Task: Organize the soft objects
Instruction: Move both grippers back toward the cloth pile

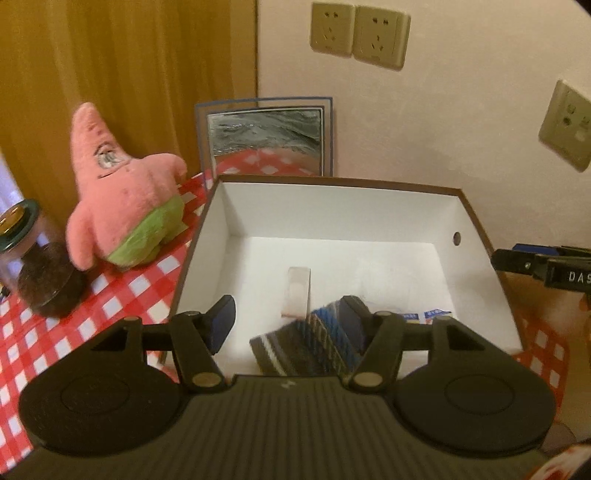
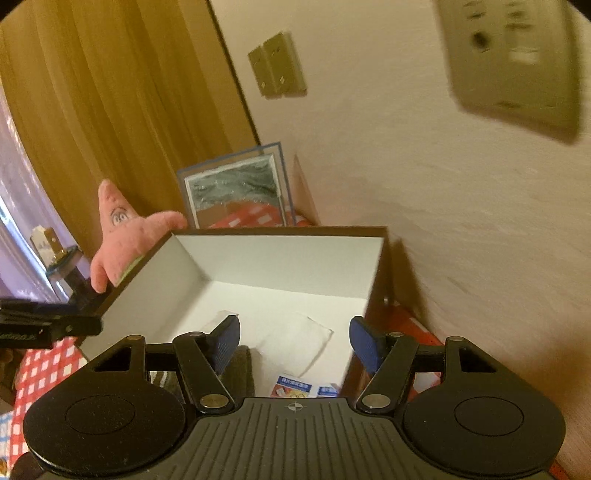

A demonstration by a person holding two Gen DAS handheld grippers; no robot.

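A brown box with a white inside (image 1: 207, 229) (image 2: 147, 273) stands on the red checked cloth. In it lies a striped dark and blue knitted piece (image 1: 306, 343), seen as dark fabric (image 2: 240, 373) in the right wrist view. My left gripper (image 1: 288, 325) hovers open over the box's near end. Its right finger overlaps the knit without pinching it. My right gripper (image 2: 294, 343) is also open above the box with nothing between its fingers. A pink starfish plush with green shorts (image 1: 122, 192) (image 2: 122, 236) stands left of the box.
Flat white packets (image 1: 297, 291) (image 2: 295, 343) and small printed packets (image 2: 291, 389) lie on the box floor. A glass jar with dark contents (image 1: 37, 266) stands left of the plush. A framed mirror (image 1: 266, 136) leans on the wall behind. Wall sockets (image 1: 360, 35) are above.
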